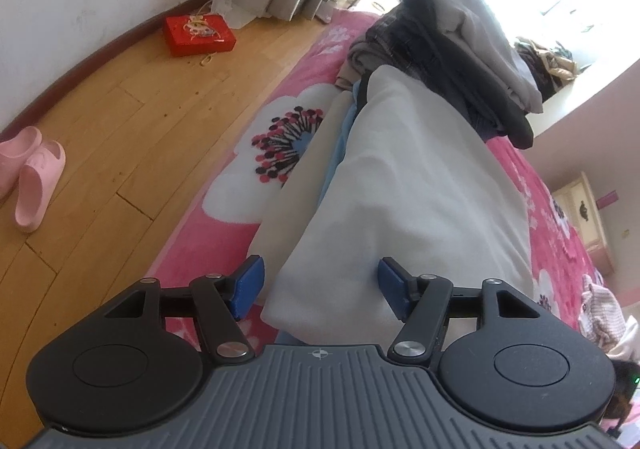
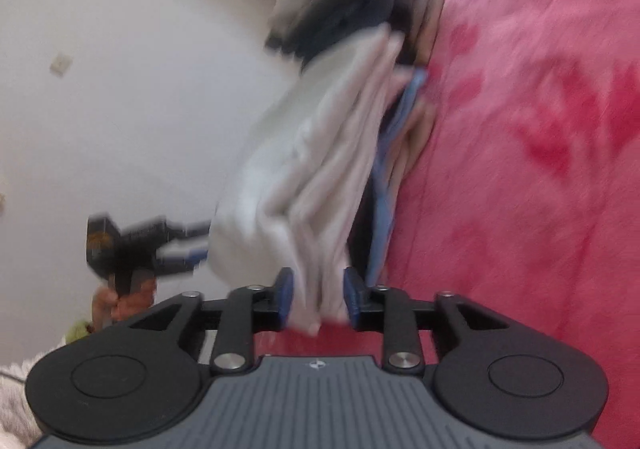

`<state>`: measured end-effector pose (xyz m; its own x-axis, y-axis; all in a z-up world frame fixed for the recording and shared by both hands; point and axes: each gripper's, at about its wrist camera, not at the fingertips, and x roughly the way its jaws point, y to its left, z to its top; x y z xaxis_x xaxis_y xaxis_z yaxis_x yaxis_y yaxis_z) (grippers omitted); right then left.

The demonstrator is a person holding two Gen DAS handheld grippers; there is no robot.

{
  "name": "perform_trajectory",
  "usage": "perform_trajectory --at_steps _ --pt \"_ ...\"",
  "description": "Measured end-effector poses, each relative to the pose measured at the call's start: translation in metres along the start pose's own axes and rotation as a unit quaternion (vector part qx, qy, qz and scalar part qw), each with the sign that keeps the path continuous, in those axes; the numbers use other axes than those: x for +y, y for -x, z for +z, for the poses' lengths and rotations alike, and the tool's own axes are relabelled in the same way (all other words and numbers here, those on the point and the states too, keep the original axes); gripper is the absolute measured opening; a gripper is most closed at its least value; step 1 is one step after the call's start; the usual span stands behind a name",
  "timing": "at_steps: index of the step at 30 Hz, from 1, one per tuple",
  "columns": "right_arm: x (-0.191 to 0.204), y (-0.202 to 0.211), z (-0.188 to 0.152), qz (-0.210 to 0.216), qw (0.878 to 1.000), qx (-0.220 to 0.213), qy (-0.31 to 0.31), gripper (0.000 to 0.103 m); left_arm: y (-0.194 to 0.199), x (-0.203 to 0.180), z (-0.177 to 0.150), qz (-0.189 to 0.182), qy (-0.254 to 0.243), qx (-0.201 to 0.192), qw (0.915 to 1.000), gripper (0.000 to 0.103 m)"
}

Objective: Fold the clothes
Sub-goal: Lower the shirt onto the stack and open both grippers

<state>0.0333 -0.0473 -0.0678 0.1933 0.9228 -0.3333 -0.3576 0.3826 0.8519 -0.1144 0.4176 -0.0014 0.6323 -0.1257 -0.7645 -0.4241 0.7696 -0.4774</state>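
Observation:
A folded white garment lies on the pink flowered bed, on top of a light blue garment. My left gripper is open, its blue pads on either side of the white garment's near end. In the blurred right wrist view, my right gripper is shut on the bunched edge of the white garment. The left gripper shows there at the garment's left side. The blue garment lies under the white one.
A pile of dark and grey clothes sits on the bed beyond the white garment. The wooden floor at left holds pink slippers and a red box. A crumpled pink-white cloth lies at right on the bed.

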Motion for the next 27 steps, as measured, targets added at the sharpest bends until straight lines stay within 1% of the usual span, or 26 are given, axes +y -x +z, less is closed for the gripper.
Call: perform_trajectory --at_steps 1,2,3,6,9,11,12,13,15,18,20,21,22,24,27 --pt "-0.001 0.003 0.005 0.003 1.000 -0.011 -0.007 0.048 -0.001 0.000 0.000 -0.001 0.000 -0.001 1.0000 0.064" --pt "-0.002 0.007 0.010 0.006 1.000 -0.022 -0.014 0.052 -0.003 0.000 -0.001 -0.002 0.002 -0.001 1.0000 0.064" --pt "-0.003 0.010 0.016 0.009 0.999 -0.034 -0.021 0.058 -0.005 0.001 -0.002 -0.003 0.006 -0.001 1.0000 0.064" --pt "-0.011 -0.011 0.045 0.005 0.997 -0.055 -0.057 0.063 -0.009 0.003 -0.003 -0.003 0.014 -0.002 0.9999 0.064" --pt "-0.027 -0.042 0.073 0.004 0.992 -0.055 -0.116 0.064 -0.010 0.002 -0.003 0.000 0.012 -0.004 0.9999 0.064" --pt "-0.037 -0.062 0.088 -0.002 0.988 -0.052 -0.143 0.064 -0.011 0.001 -0.003 0.002 0.008 -0.003 1.0000 0.064" --pt "-0.041 -0.071 0.094 -0.013 0.987 -0.049 -0.150 0.067 -0.012 0.000 -0.003 0.005 0.005 -0.002 1.0000 0.064" --pt "-0.042 -0.079 0.099 -0.028 0.987 -0.044 -0.149 0.071 -0.013 0.000 -0.004 0.007 0.002 -0.002 1.0000 0.064" --pt "-0.043 -0.094 0.109 -0.052 0.988 -0.034 -0.142 0.075 -0.014 -0.001 -0.004 0.009 -0.001 -0.001 1.0000 0.065" --pt "-0.051 -0.110 0.117 -0.070 0.987 -0.022 -0.146 0.075 -0.016 0.001 -0.005 0.010 0.003 0.000 0.9999 0.065" --pt "-0.057 -0.118 0.120 -0.057 0.987 -0.016 -0.152 0.063 -0.017 0.001 -0.006 0.011 0.004 -0.002 0.9999 0.065" --pt "-0.056 -0.120 0.121 -0.053 0.988 -0.013 -0.144 0.054 -0.017 0.001 -0.007 0.013 0.005 -0.003 0.9999 0.065" --pt "-0.053 -0.121 0.123 -0.051 0.990 -0.011 -0.133 0.037 -0.017 0.001 -0.008 0.013 0.006 -0.004 0.9999 0.065" --pt "-0.047 -0.123 0.127 -0.047 0.993 -0.008 -0.111 0.030 -0.016 0.002 -0.009 0.011 0.012 -0.007 0.9998 0.065" --pt "-0.025 -0.119 0.138 -0.040 0.998 -0.018 -0.055 0.027 -0.015 -0.001 -0.009 0.013 0.012 -0.012 0.9998 0.065"
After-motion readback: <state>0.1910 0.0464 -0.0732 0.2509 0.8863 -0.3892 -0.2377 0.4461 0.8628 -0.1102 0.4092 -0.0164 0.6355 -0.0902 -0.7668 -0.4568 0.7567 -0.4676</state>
